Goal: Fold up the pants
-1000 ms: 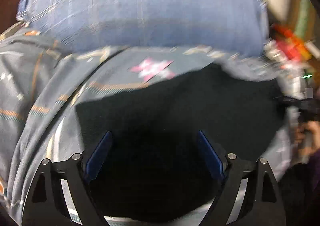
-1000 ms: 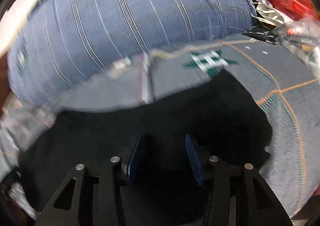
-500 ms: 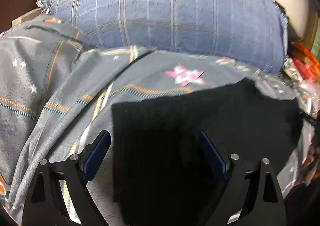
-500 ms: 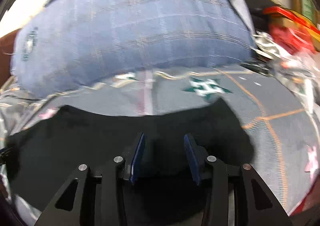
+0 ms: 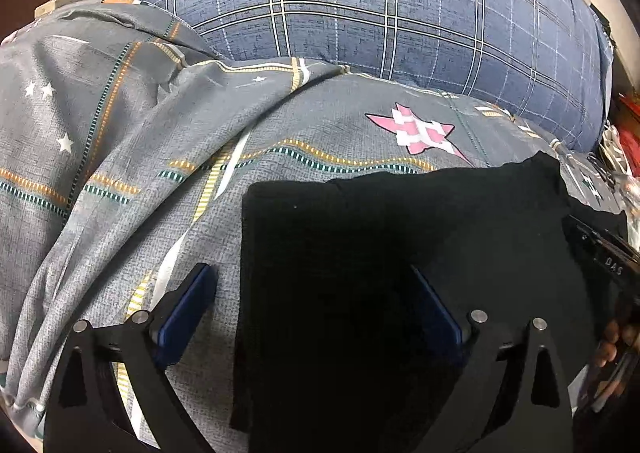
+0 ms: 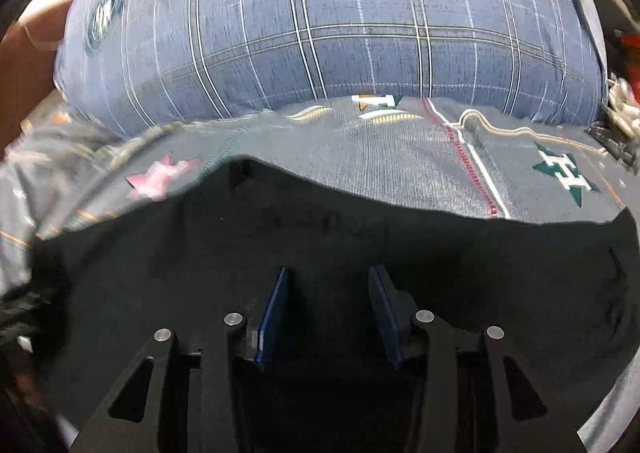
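The black pants (image 5: 400, 253) lie folded flat on the bed, and their straight left edge runs between my left gripper's fingers. My left gripper (image 5: 310, 271) hovers over that edge with its jaws wide and still opening; one blue pad is over the sheet, the other over the cloth, and neither grips anything. In the right wrist view the pants (image 6: 160, 273) fill the lower half. My right gripper (image 6: 330, 269) hangs over their middle, jaws partly apart and open, with only flat cloth showing beneath.
A grey patterned bedsheet (image 5: 120, 173) covers the bed, creased at the left. A big blue plaid pillow (image 5: 360, 13) lies just behind the pants. Red and silvery clutter (image 5: 624, 141) sits at the bed's right edge. A person's hand (image 5: 612, 341) holds the other gripper at the right.
Both grippers slid leftwards over the pants. The left one now straddles the pants' left edge and its jaws have spread wider. The right one's gap looks the same.
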